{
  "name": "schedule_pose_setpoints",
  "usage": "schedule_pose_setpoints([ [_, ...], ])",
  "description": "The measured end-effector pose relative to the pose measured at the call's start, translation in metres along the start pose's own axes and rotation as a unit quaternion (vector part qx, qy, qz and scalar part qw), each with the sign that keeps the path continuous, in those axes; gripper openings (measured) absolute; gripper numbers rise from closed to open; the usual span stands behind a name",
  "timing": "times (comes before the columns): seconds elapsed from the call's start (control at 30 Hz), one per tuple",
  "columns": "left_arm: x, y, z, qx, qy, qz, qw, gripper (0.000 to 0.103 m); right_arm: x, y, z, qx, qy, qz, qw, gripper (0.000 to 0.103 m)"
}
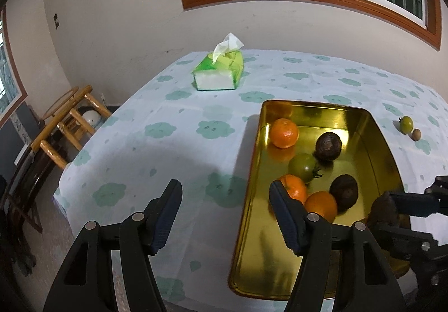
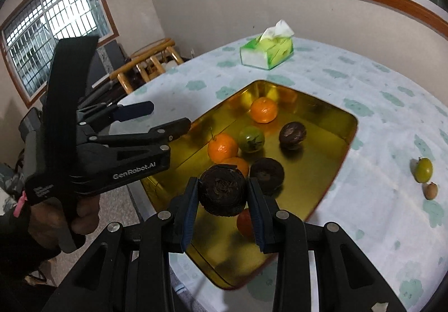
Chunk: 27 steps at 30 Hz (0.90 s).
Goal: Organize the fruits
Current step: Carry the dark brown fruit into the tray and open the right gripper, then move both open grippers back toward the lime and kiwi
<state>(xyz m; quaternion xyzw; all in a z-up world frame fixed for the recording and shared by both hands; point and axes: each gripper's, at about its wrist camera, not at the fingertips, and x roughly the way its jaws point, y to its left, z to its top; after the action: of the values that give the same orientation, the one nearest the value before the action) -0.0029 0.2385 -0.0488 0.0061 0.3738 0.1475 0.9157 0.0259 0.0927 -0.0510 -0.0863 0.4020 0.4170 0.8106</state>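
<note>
Right wrist view: the right gripper (image 2: 222, 197) is clamped on a dark round fruit (image 2: 222, 190), hanging just above the near end of the gold tray (image 2: 347, 144), oranges and other fruit just beyond its tips. The left gripper (image 1: 224, 217) gapes empty beside the tray's rim. Risk: release too high and it rolls, knocking the orange (image 2: 222, 147) about.
</note>
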Motion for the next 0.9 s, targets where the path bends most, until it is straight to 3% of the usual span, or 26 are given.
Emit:
schedule_pose_setpoints([
  [0.53,0.008,0.015,-0.007,-0.015,0.009,-0.004,0.9998,0.066,0.031,0.003,0.005,-0.013,0.033,-0.013,0.999,0.034],
  [0.6,0.008,0.014,-0.008,-0.013,0.010,-0.003,0.9999,0.066,0.029,0.001,0.006,-0.004,0.028,-0.005,1.000,0.036],
  [0.7,0.008,0.014,-0.008,-0.013,0.010,-0.003,0.9999,0.066,0.020,-0.002,0.009,0.006,0.007,0.010,1.000,0.047],
  [0.9,0.002,0.013,-0.008,-0.012,0.006,-0.008,0.9999,0.066,-0.006,-0.020,0.009,0.030,-0.044,0.014,0.998,0.048],
])
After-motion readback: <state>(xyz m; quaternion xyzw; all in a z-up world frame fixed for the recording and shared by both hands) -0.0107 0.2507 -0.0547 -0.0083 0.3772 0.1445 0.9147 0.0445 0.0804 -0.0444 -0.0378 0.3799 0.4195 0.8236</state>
